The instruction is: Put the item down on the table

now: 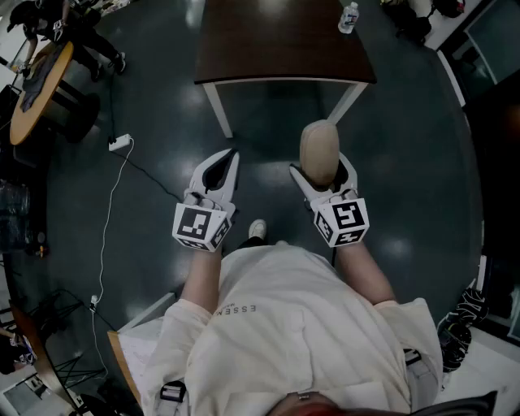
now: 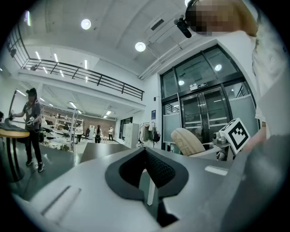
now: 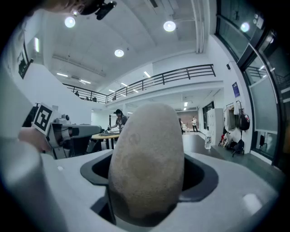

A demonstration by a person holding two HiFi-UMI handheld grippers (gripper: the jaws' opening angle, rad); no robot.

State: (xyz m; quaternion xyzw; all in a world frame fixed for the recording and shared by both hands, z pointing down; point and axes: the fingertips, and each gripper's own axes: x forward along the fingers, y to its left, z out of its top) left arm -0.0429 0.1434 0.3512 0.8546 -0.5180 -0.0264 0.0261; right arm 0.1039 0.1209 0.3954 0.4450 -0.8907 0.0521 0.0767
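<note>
My right claw [image 1: 322, 167] hugs the item [image 1: 319, 145]; my left claw [image 1: 225, 165] is closed, empty. I should reach over the near edge of the table [image 1: 268, 49], then lower softly.

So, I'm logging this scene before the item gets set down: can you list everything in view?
dark brown rectangular table with white legs: one, brown top, straight ahead.
small pale plastic bottle: one, whitish, on that table's far right part.
round wooden-topped table: one, tan, far left.
white power strip with cable: one, white, on the dark floor at left.
tan egg-shaped rough item: one, tan, held over the floor, short of the brown table.
white shoe: one showing, white, between the grippers.
left gripper: one, pale grey, jaws together, empty.
right gripper: one, pale grey, jaws closed on the item.
</note>
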